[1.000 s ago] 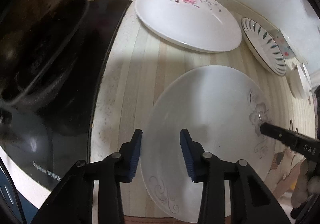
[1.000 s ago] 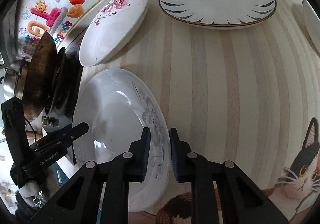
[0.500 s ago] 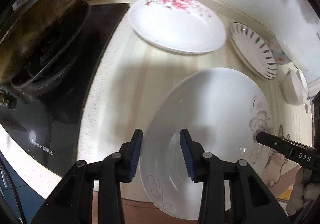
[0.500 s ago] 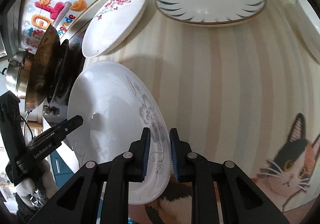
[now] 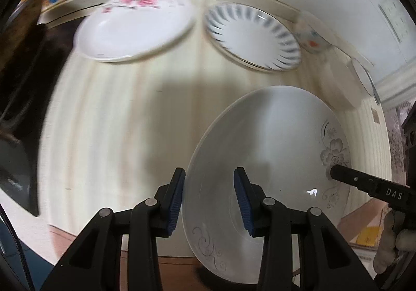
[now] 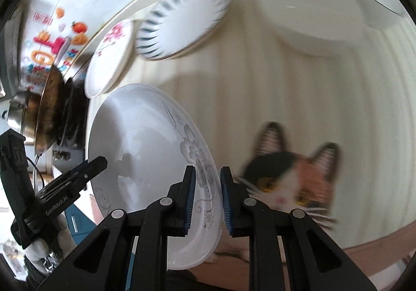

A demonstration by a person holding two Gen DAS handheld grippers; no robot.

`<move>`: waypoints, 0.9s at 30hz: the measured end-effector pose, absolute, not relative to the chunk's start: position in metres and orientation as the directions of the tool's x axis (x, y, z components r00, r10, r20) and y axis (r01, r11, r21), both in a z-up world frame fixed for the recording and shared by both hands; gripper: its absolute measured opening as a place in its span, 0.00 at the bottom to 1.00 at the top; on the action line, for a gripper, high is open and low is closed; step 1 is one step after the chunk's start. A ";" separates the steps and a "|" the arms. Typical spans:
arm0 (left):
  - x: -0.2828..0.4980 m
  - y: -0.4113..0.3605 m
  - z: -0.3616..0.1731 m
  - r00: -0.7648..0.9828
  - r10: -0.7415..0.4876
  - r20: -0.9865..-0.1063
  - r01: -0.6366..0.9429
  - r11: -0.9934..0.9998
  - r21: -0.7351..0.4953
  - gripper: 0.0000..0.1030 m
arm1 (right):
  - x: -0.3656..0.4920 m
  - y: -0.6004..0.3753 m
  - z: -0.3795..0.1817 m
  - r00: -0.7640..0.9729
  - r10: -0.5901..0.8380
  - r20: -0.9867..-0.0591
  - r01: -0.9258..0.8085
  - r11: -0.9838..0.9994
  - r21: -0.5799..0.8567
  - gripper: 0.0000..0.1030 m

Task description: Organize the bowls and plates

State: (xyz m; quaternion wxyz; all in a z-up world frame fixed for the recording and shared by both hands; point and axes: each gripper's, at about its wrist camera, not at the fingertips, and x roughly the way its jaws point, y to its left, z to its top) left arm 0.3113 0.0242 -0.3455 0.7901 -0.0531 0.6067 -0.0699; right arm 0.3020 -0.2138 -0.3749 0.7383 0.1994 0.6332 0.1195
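Note:
A white plate with a grey flower print [image 5: 273,150] is lifted off the counter and tilted; it also shows in the right wrist view [image 6: 145,150]. My left gripper [image 5: 209,197] is shut on its near left rim. My right gripper [image 6: 206,200] is shut on its opposite rim at the grey flower. On the counter behind lie a pink-flower plate [image 5: 135,28] and a blue-striped plate [image 5: 252,36], also seen in the right wrist view as the pink-flower plate [image 6: 111,57] and the striped plate [image 6: 182,18].
A black stovetop with a dark wok [image 6: 52,109] stands at the left. A small patterned bowl [image 5: 312,36] and a white bowl [image 6: 312,23] stand at the back right. A cat-print mat [image 6: 286,176] lies at the counter's front edge.
Both grippers have raised the grey-flower plate off the counter, tilted it more and carried it to the right, away from the stove. The background is blurred by the motion.

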 end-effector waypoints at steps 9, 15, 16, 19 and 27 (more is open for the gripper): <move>0.314 -0.034 -0.366 0.224 -0.174 -0.959 0.107 0.982 -0.153 0.34 | 0.292 -0.280 -0.393 0.180 0.382 -0.907 0.191 0.891 0.413 0.21; 0.315 -0.045 -0.374 0.213 -0.148 -0.966 0.104 0.986 -0.128 0.34 | 0.292 -0.293 -0.402 0.173 0.387 -0.906 0.221 0.881 0.419 0.21; 0.315 -0.046 -0.375 0.211 -0.144 -0.967 0.104 0.987 -0.125 0.34 | 0.293 -0.294 -0.403 0.170 0.387 -0.906 0.219 0.882 0.418 0.21; 0.314 -0.048 -0.378 0.214 -0.125 -0.969 0.104 0.989 -0.105 0.34 | 0.293 -0.292 -0.404 0.167 0.386 -0.907 0.210 0.885 0.415 0.22; 0.309 -0.054 -0.375 0.238 -0.076 -0.968 0.121 0.992 -0.048 0.34 | 0.292 -0.284 -0.406 0.154 0.386 -0.909 0.196 0.890 0.411 0.23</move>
